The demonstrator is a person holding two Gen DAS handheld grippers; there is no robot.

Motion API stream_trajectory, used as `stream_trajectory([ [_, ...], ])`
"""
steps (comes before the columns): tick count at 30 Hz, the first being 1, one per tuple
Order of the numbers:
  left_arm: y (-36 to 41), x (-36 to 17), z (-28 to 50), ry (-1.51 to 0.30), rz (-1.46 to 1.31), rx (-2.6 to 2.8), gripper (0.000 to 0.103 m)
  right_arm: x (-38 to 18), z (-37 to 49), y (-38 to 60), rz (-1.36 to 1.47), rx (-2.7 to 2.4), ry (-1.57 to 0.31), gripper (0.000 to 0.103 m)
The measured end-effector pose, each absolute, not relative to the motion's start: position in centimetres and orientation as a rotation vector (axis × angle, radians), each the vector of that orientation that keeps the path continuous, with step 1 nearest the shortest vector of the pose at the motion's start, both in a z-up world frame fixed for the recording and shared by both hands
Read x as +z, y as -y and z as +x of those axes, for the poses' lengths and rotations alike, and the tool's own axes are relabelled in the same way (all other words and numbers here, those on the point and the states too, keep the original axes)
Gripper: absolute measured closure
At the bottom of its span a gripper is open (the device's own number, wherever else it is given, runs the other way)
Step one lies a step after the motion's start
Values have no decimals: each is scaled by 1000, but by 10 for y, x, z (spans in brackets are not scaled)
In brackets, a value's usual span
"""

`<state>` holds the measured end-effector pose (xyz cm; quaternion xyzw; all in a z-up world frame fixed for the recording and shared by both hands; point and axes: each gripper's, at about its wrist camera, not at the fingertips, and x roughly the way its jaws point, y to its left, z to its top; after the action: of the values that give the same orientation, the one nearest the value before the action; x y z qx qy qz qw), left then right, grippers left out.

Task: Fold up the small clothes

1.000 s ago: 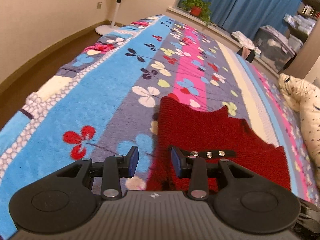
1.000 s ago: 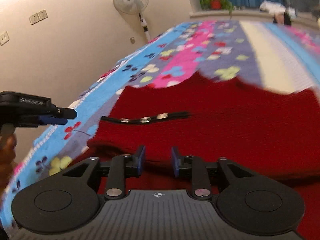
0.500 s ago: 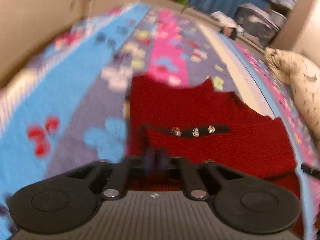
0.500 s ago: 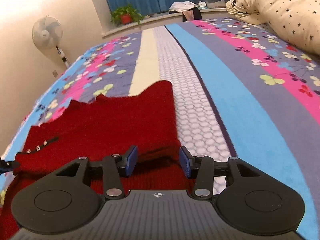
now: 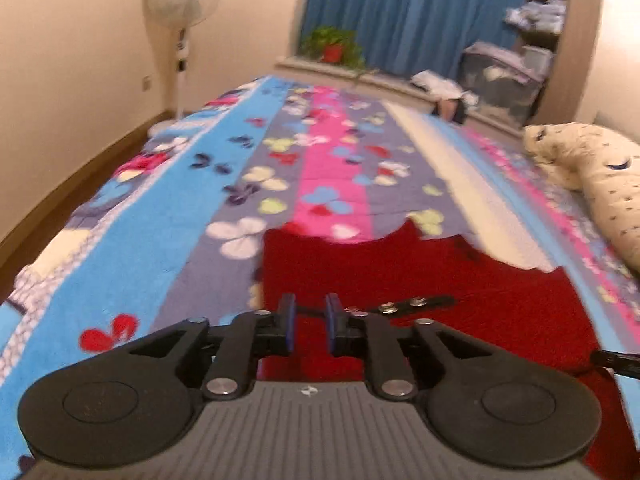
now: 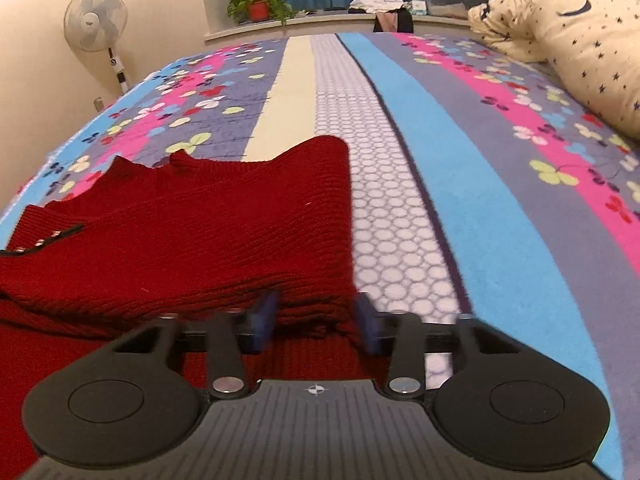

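Observation:
A dark red knit garment (image 5: 420, 280) lies on the bed, with a black strap carrying metal studs (image 5: 404, 304) across it. It also shows in the right wrist view (image 6: 208, 232), partly folded over itself. My left gripper (image 5: 309, 326) is low over the garment's left part, jaws a narrow gap apart with red fabric between them; whether they pinch it is unclear. My right gripper (image 6: 316, 320) is open, its blue pads either side of the garment's folded right edge.
The bed has a striped flowered blanket (image 6: 460, 152). A cream star-print pillow (image 6: 580, 40) lies at the right. A standing fan (image 5: 182, 12), a potted plant (image 6: 258, 2) on a sill and storage boxes stand beyond the bed.
The left jaws went from open to a narrow gap and moved over the garment's left part. The right gripper swung to the garment's right edge and opened wider.

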<state>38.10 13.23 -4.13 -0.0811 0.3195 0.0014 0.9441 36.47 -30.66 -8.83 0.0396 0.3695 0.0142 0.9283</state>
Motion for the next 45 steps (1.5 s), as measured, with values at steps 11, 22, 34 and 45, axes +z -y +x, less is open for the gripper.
stream_trajectory([
  [11, -112, -77, 391, -758, 1, -24, 67, -97, 366, 311, 10, 38, -724, 79],
  [22, -98, -5, 320, -615, 16, -21, 39, -17, 296, 324, 157, 46, -590, 62],
  [34, -91, 10, 133, -607, 8, -15, 27, 20, 144, 325, 221, 124, -504, 55],
  [45, -127, -10, 92, -687, -39, 54, 73, 2, 89, 353, 157, 40, -591, 98],
])
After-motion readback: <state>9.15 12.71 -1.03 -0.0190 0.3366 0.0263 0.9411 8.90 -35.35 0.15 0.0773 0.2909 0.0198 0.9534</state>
